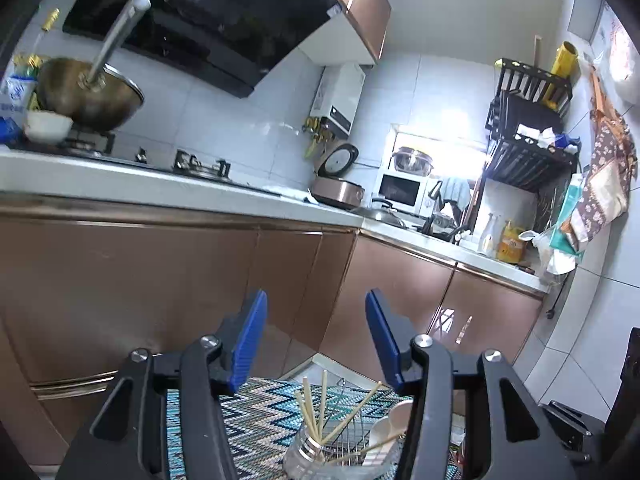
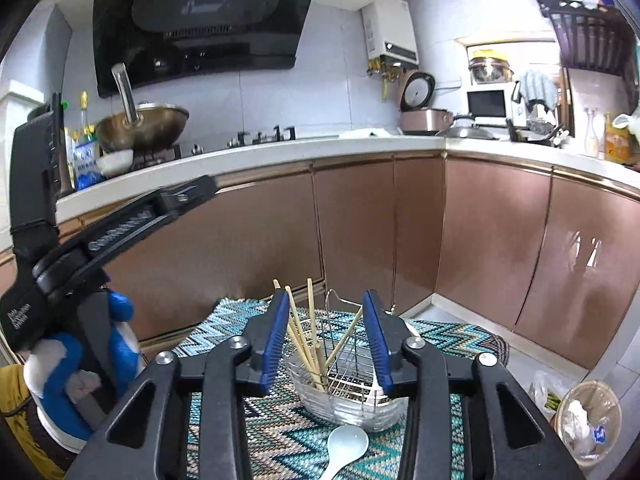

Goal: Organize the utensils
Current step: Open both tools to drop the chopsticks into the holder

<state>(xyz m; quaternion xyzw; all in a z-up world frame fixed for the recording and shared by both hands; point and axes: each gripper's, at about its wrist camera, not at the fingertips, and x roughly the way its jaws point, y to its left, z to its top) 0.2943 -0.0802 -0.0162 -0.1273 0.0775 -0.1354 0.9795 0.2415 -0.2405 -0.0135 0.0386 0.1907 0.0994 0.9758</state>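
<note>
A wire utensil rack (image 2: 352, 352) in a clear glass dish (image 2: 352, 410) stands on a zigzag-patterned mat (image 2: 280, 440). Several wooden chopsticks (image 2: 308, 332) lean in it. A white plastic spoon (image 2: 344, 446) lies on the mat in front of the dish. My right gripper (image 2: 326, 336) is open and empty, raised just before the rack. My left gripper (image 1: 316, 340) is open and empty, held above the mat; below it show a glass jar (image 1: 308, 456) with chopsticks (image 1: 316, 412) and white spoons (image 1: 384, 432). The left gripper's body shows at the left of the right wrist view (image 2: 100, 236).
Brown cabinet fronts (image 2: 360, 220) run under an L-shaped white counter (image 2: 320, 144) behind the mat. A wok (image 2: 140, 124), a rice cooker (image 2: 424, 116) and bottles stand on the counter. A small bin (image 2: 588, 420) sits on the floor at right.
</note>
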